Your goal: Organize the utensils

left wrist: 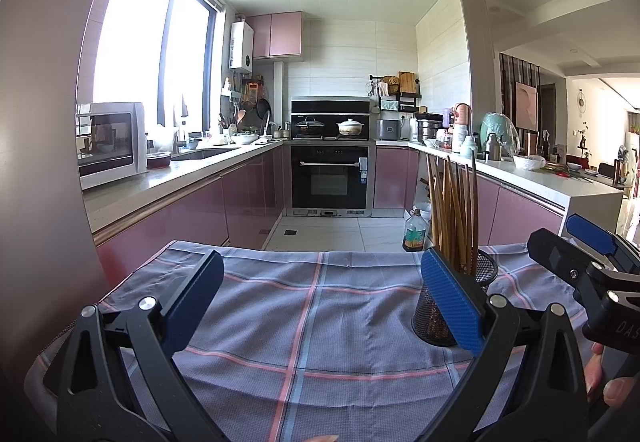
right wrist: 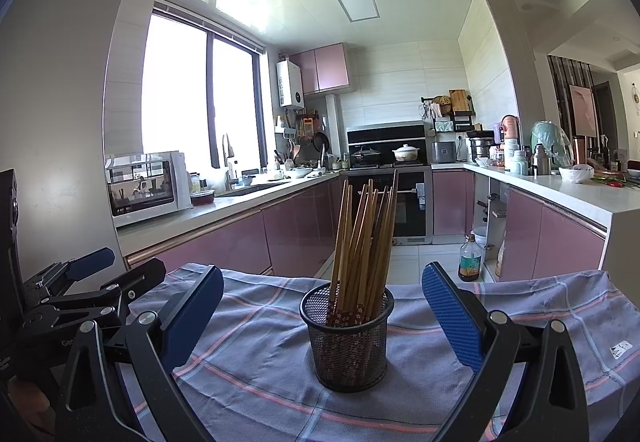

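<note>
Right claw [right wrist: 323, 316], spread and empty, frames the mesh cup [right wrist: 347, 338] of upright chopsticks [right wrist: 362, 238] on the cloth [right wrist: 256, 374]; left claw [left wrist: 320, 306], also spread, hangs beside it, apparently clear of loose utensils.

A black mesh holder [right wrist: 347, 338] stands upright on a grey checked cloth [right wrist: 256, 374] with pink and blue stripes, packed with wooden chopsticks [right wrist: 362, 238] that fan outward above its rim. The right gripper [right wrist: 323, 318] frames the holder with jaws spread wide — its blue pads [right wrist: 452, 318] sit well clear on either side, touching nothing. At the lower left edge the left gripper [right wrist: 96, 278] shows side-on, jaws parted. Behind lies a kitchen: pink cabinets [right wrist: 224, 246], a white microwave [right wrist: 148, 186] on the counter under a bright window [right wrist: 200, 94], a black oven [right wrist: 408, 202] with two pots on the hob above it — and a bottle [right wrist: 470, 258] on the tiled floor.
</note>
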